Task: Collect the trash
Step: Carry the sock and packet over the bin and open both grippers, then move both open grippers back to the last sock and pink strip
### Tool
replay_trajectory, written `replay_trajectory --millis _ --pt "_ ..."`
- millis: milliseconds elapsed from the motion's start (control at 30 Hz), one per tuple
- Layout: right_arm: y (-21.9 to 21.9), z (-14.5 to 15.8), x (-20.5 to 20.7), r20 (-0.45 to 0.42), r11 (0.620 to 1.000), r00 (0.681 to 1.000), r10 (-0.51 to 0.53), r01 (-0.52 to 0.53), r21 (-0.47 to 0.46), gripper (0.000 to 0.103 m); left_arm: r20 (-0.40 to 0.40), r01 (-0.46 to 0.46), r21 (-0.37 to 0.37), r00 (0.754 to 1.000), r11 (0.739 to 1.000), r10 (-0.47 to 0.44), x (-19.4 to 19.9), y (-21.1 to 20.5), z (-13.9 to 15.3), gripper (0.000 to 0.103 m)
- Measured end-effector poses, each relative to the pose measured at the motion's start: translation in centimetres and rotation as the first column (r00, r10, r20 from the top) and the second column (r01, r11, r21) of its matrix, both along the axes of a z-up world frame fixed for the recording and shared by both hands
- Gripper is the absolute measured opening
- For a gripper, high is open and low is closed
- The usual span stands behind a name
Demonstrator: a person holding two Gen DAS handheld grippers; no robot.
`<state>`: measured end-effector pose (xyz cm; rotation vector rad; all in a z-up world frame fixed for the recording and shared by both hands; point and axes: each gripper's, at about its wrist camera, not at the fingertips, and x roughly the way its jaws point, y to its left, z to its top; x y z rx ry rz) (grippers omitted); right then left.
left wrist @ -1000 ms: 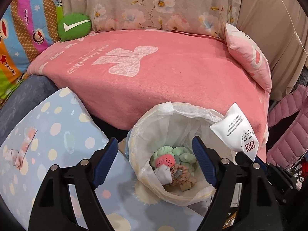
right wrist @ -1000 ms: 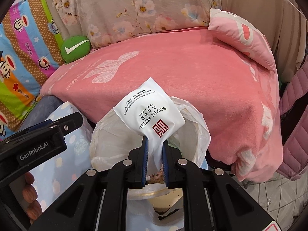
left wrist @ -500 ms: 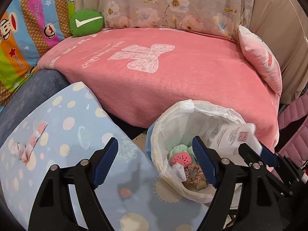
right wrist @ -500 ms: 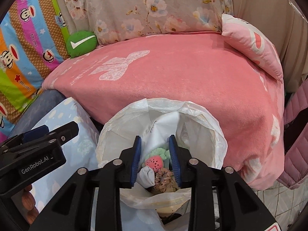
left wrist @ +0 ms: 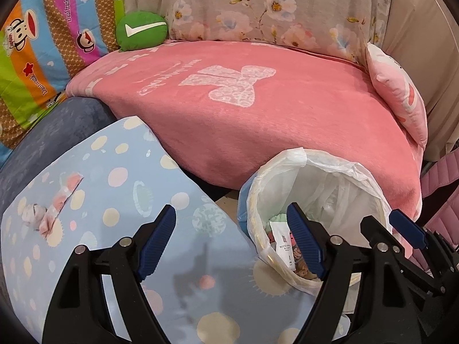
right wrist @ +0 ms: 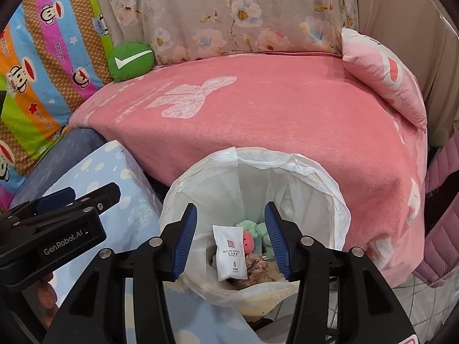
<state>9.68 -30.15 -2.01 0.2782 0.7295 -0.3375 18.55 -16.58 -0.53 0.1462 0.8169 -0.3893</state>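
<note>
White hotel sachet lies in the lined bin, just below & between right gripper fingers, spread wide, empty. Looks light, floppy, slick; pinch an edge. Left gripper also wide, over blue dotted cloth; crumpled wrapper far left of it

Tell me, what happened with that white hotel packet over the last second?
The right gripper, which was pinching the white packet above the trash bin, lowered it into the bin, opened and let go. The packet now lies inside on the other trash. The left gripper stayed open and empty, and swung left over the blue dotted cushion. The bin and pink blanket did not move.
</note>
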Motion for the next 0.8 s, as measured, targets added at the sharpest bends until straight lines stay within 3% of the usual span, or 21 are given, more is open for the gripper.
replay_trajectory --millis 800 --pt "6.6 0.8 1.1 -0.021 0.995 0.996 0.090 -0.091 -0.052 0.066 0.007 -0.103 -0.016 0.995 0.995 0.103 0.3 7.4 0.2 0.078"
